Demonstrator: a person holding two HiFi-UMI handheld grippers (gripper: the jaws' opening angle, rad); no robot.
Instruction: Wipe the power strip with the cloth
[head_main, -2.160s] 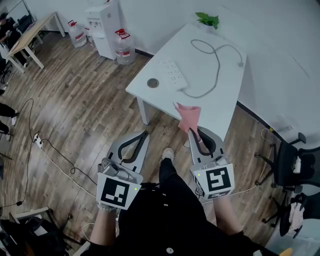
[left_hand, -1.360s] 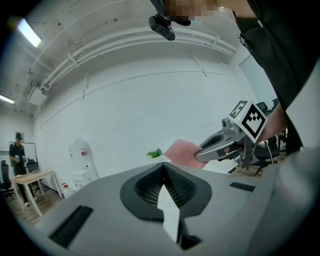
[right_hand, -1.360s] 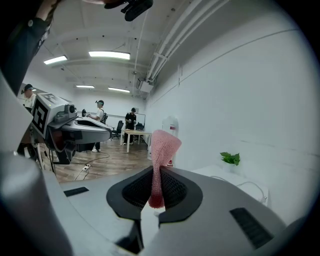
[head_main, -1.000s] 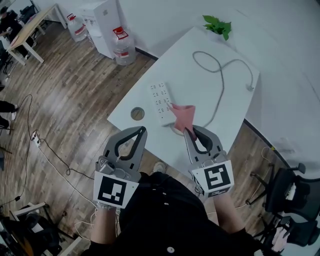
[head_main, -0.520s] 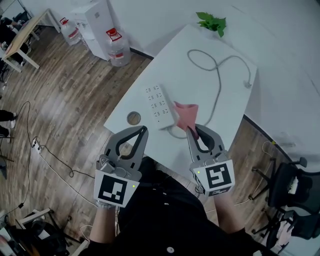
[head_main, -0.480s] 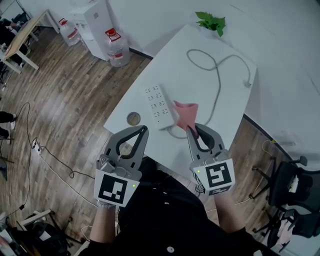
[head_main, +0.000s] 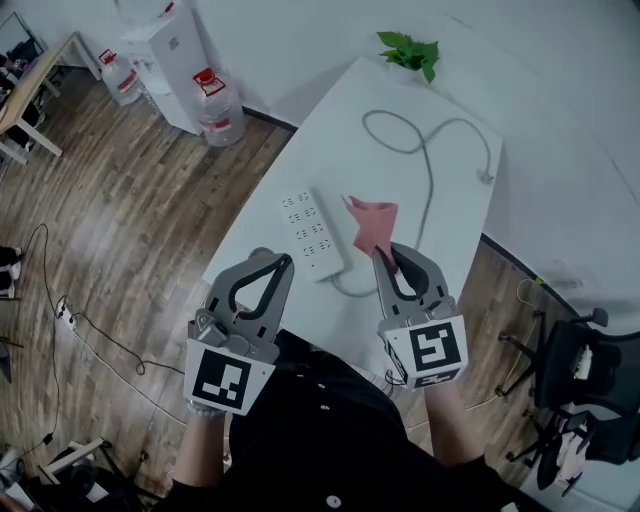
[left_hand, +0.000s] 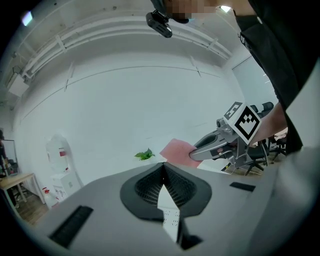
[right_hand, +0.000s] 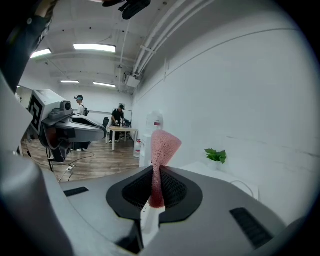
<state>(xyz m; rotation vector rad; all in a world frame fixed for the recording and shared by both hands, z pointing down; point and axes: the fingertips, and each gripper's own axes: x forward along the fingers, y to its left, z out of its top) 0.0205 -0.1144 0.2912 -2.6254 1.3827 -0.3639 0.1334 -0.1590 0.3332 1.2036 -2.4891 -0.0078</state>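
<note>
I have the right gripper (head_main: 381, 252) pinching the pink cloth (head_main: 372, 222) by its lower end, so the free end stands up, just right of the power strip (head_main: 312, 232). I judge this a carry posture, ready to wipe. The left gripper (head_main: 283, 262) hovers at the strip's near end, jaws pressed together on nothing. The strip lies flat on the white table (head_main: 450, 215), with its grey cable (head_main: 428, 170) looping beyond it. A wood floor (head_main: 120, 210) and water bottles (head_main: 205, 95) lie left of the strip.

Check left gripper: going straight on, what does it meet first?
Probably the power strip: it shows just past the closed fingers of the left gripper in that gripper's view. Height is unclear, so it may meet the table first.
</note>
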